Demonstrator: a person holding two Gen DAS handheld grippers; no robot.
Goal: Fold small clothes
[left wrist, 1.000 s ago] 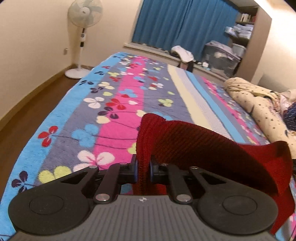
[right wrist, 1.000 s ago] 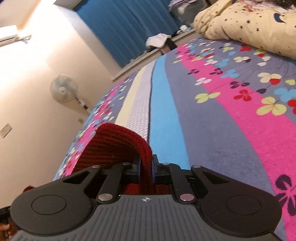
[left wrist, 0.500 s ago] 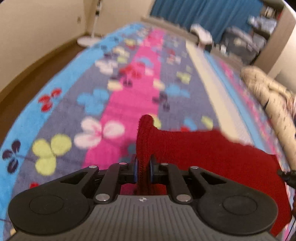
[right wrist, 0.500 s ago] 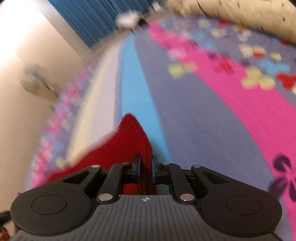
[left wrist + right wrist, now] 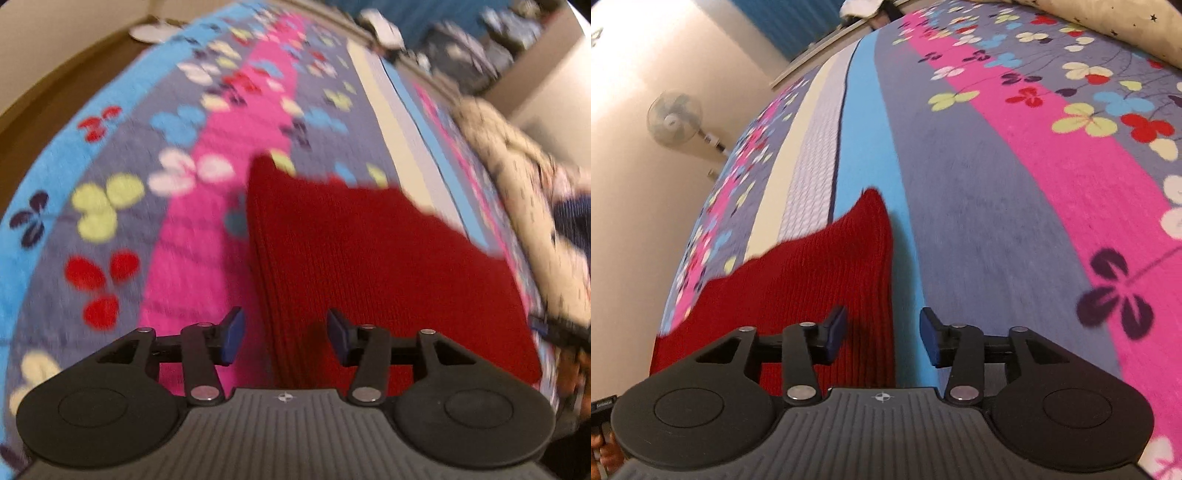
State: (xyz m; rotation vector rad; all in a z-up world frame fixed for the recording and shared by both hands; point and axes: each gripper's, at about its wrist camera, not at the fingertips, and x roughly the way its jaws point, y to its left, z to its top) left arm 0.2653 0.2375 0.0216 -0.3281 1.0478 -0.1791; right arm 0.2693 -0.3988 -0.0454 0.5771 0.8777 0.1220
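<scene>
A red knitted garment [image 5: 369,258] lies flat on the flowered bedspread [image 5: 147,184]. In the left wrist view my left gripper [image 5: 286,334] is open, its jaws apart over the garment's left edge, holding nothing. In the right wrist view the same red garment [image 5: 812,277] lies at lower left, on the bedspread [image 5: 997,184]. My right gripper [image 5: 882,336] is open over the garment's right edge, holding nothing.
A cream dotted quilt [image 5: 528,192] is heaped on the bed's right side and also shows in the right wrist view [image 5: 1126,22]. A standing fan [image 5: 674,118] is by the wall. Blue curtains [image 5: 798,22] and cluttered shelves are beyond the bed. Wooden floor [image 5: 44,96] runs along the left.
Both grippers lowered the red garment onto the bed and opened, letting go of it. It now lies flat instead of hanging from the jaws.
</scene>
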